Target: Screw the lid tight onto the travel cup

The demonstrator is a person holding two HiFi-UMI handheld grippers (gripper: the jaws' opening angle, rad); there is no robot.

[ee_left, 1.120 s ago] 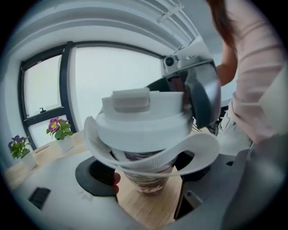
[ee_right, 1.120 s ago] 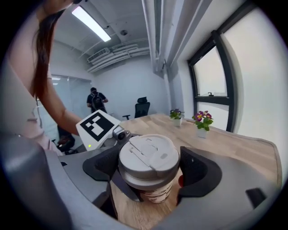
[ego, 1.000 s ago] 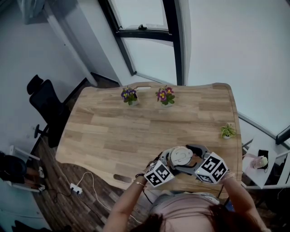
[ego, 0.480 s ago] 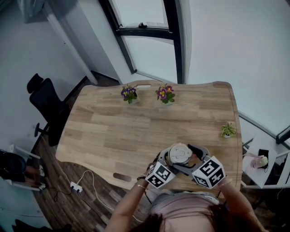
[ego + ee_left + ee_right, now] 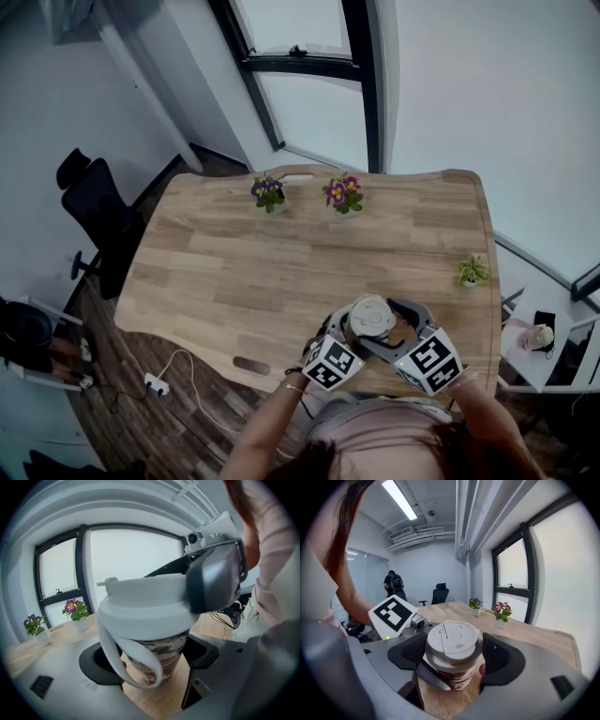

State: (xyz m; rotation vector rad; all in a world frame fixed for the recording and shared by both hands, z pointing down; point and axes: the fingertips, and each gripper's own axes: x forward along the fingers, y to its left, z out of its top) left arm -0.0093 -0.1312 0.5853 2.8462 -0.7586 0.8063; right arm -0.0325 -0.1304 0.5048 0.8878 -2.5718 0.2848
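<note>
Head view, cup (image 5: 164, 649) upright by the near edge of the tabletop (image 5: 281, 262), left gripper (image 5: 151, 658) clamped on its body, right gripper (image 5: 454, 658) seemingly tight on the lid (image 5: 452, 639).

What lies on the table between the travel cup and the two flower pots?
Nothing: the head view shows only bare wooden table from the travel cup to the purple flower pot and the pink flower pot.

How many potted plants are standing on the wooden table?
3. A purple-flowered plant and a pink-flowered plant stand at the far edge of the table; a small green plant stands near its right edge. The near edge is partly covered, so another could hide there.
</note>
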